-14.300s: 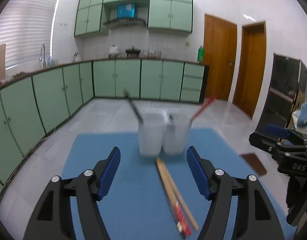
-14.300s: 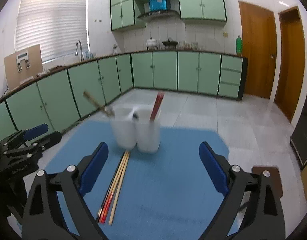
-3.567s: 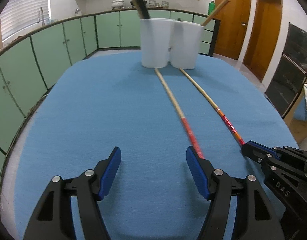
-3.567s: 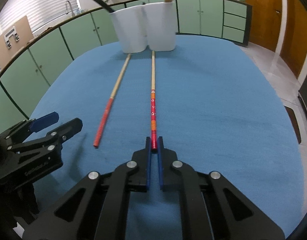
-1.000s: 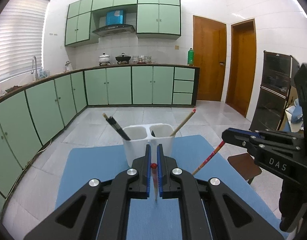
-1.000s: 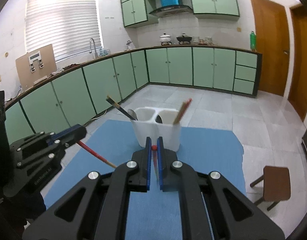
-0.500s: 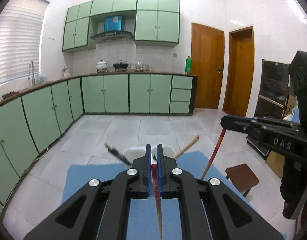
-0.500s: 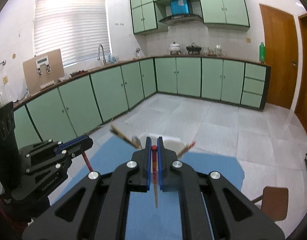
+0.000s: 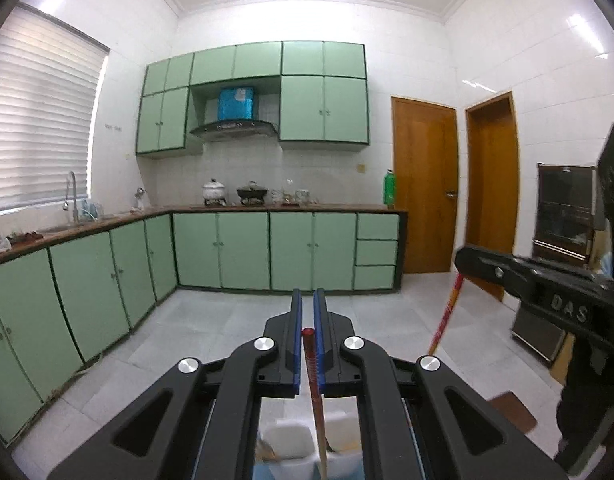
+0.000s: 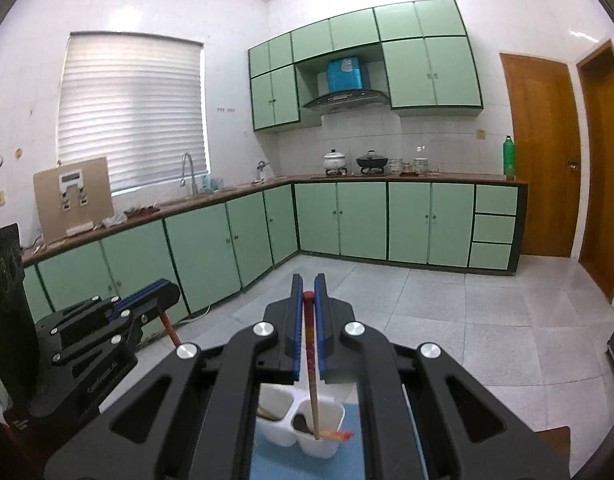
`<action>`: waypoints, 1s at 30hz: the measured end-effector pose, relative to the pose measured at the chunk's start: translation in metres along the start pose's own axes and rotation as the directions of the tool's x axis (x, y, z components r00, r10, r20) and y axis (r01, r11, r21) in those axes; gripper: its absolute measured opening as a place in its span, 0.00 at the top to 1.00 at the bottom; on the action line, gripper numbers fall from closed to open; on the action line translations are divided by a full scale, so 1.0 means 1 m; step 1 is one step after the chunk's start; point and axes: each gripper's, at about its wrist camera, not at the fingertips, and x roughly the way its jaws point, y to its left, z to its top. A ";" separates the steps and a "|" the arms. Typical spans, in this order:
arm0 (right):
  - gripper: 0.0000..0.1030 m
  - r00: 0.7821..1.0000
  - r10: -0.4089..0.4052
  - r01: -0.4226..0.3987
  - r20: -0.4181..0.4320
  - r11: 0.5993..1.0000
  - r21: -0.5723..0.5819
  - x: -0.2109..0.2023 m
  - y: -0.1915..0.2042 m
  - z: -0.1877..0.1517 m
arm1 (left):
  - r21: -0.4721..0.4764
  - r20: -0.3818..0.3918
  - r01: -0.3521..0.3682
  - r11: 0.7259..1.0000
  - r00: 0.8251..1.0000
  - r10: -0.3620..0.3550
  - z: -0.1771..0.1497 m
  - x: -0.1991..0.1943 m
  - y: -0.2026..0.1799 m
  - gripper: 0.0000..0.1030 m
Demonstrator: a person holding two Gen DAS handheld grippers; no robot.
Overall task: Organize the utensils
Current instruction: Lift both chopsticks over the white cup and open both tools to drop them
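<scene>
My left gripper [image 9: 306, 322] is shut on the red end of a chopstick [image 9: 314, 376] that hangs down over the white two-cup holder [image 9: 291, 442], seen blurred below the jaws. My right gripper [image 10: 306, 300] is shut on a second red-ended chopstick [image 10: 311, 364]; its wooden tip reaches into the right cup of the holder [image 10: 321, 434], where another red-tipped chopstick [image 10: 339, 435] leans. The right gripper with its chopstick also shows in the left wrist view [image 9: 465, 258]. The left gripper shows in the right wrist view [image 10: 157, 294].
The holder stands on a blue mat [image 10: 267, 464]. The left cup [image 10: 275, 412] holds dark utensils. Green cabinets [image 10: 347, 220], a tiled floor [image 10: 487, 312] and wooden doors [image 9: 423, 184] lie beyond. A brown stool [image 9: 511, 410] stands to the right.
Both grippers have risen and tipped upward with their chopsticks. The holder has slid to the bottom of both views, and the right chopstick's tip now reaches into the right cup.
</scene>
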 end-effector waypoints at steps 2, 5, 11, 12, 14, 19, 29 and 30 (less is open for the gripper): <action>0.95 1.000 -0.007 0.007 0.005 1.000 0.011 0.013 -0.006 -0.003 | 0.013 0.014 -0.028 1.000 1.000 0.027 0.000 0.017 -0.001 0.95; 0.95 1.000 -0.016 0.016 -0.003 0.999 0.031 0.034 -0.013 -0.014 | 0.015 0.004 -0.060 0.998 0.998 0.060 -0.008 0.043 0.002 0.95; 0.95 0.997 -0.040 0.041 -0.069 0.999 0.014 0.069 -0.008 -0.051 | -0.022 -0.104 -0.088 0.996 0.991 0.085 -0.045 0.091 0.012 0.95; 0.95 0.995 -0.035 0.037 -0.088 0.999 0.015 0.074 -0.009 -0.057 | -0.031 -0.131 -0.090 0.995 0.988 0.085 -0.053 0.096 0.014 0.95; 0.94 0.990 -0.020 0.024 -0.138 0.999 0.024 0.082 -0.008 -0.070 | -0.051 -0.172 -0.091 0.995 0.982 0.081 -0.066 0.103 0.018 0.94; 0.87 0.980 -0.021 0.031 -0.200 0.998 0.047 0.084 -0.013 -0.093 | -0.070 -0.233 -0.093 0.993 0.970 0.074 -0.089 0.101 0.028 0.87; 0.49 0.982 -0.081 0.096 -0.172 0.992 0.080 0.025 -0.023 -0.108 | -0.057 -0.197 -0.077 0.995 0.978 0.065 -0.093 0.035 0.029 0.49; 0.45 0.982 -0.079 0.094 -0.169 0.992 0.084 0.018 -0.024 -0.113 | -0.065 -0.194 -0.074 0.995 0.979 0.060 -0.095 0.027 0.030 0.46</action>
